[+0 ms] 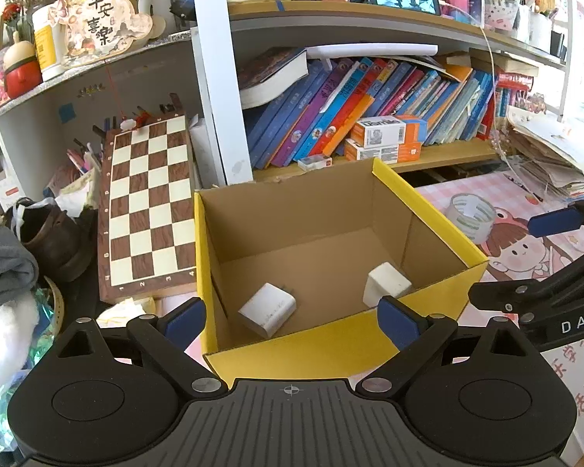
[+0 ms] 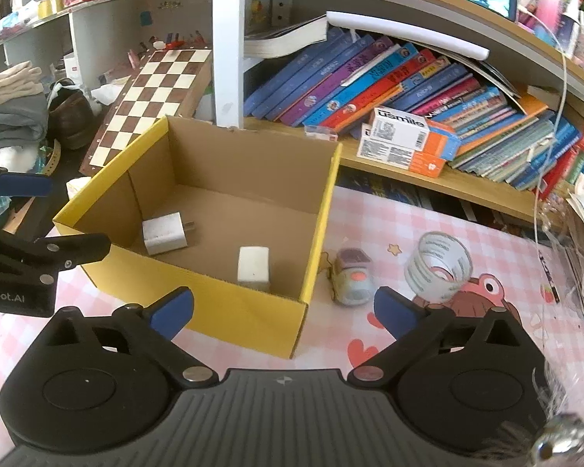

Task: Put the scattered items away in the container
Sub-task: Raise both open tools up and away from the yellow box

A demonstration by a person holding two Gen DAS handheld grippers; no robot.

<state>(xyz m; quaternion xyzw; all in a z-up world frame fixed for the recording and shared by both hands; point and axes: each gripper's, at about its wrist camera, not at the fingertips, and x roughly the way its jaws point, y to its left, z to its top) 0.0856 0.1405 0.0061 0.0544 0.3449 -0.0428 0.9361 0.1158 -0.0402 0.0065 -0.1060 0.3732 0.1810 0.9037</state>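
Note:
A yellow cardboard box (image 1: pixel 327 354) (image 2: pixel 249 311) stands open on the pink mat. Two white chargers lie inside it: one with prongs (image 1: pixel 268 309) (image 2: pixel 163 232) and one plain block (image 1: pixel 385 283) (image 2: pixel 253 264). My left gripper (image 1: pixel 292 321) is open and empty, just before the box's near wall. My right gripper (image 2: pixel 283 309) is open and empty, near the box's front right corner. A small grey toy car (image 2: pixel 352 282) and a clear tape roll (image 2: pixel 438 266) (image 1: pixel 469 216) lie on the mat right of the box.
A chessboard (image 1: pixel 148 206) (image 2: pixel 152 93) leans behind the box on the left. Bookshelves with leaning books (image 1: pixel 350 105) (image 2: pixel 389 78) and orange-white cartons (image 2: pixel 408 142) stand behind. Folded clothes (image 2: pixel 11 109) and a paper stack (image 1: pixel 556 155) flank the mat (image 2: pixel 408 350).

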